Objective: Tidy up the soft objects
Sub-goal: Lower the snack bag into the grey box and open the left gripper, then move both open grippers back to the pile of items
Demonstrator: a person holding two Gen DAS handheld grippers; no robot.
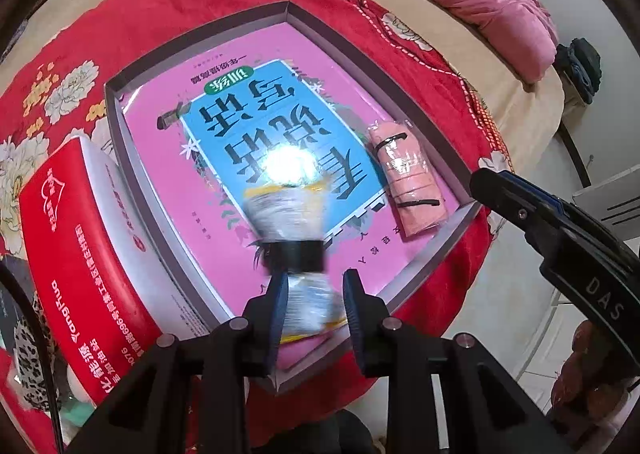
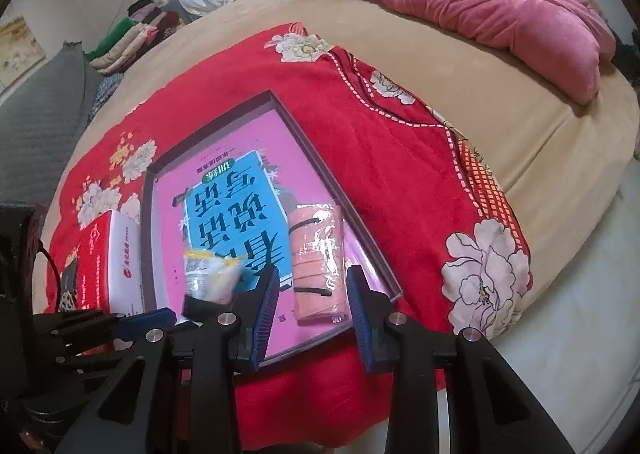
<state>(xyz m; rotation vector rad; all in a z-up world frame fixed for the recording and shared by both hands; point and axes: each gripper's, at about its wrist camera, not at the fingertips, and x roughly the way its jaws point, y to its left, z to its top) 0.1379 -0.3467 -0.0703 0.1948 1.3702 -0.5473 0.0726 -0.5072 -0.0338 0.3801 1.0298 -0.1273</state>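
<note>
A shallow grey box (image 1: 200,29) (image 2: 240,109) lined with a pink and blue book cover lies on a red floral blanket. A pink rolled cloth in clear wrap (image 1: 408,181) (image 2: 318,262) lies at the box's right side. A clear-wrapped pack with yellow trim and a black band (image 1: 296,238) (image 2: 212,278) hangs blurred just in front of my left gripper (image 1: 316,294), whose jaws stand apart around its lower end. My right gripper (image 2: 314,294) is open and empty above the pink roll's near end; it shows as a dark arm in the left wrist view (image 1: 520,205).
A red and white carton (image 1: 80,238) (image 2: 108,266) stands at the box's left. The red blanket (image 2: 400,173) lies on a beige bed with a pink quilt (image 2: 480,1) at the far side. Folded clothes (image 2: 136,29) are stacked beyond the bed.
</note>
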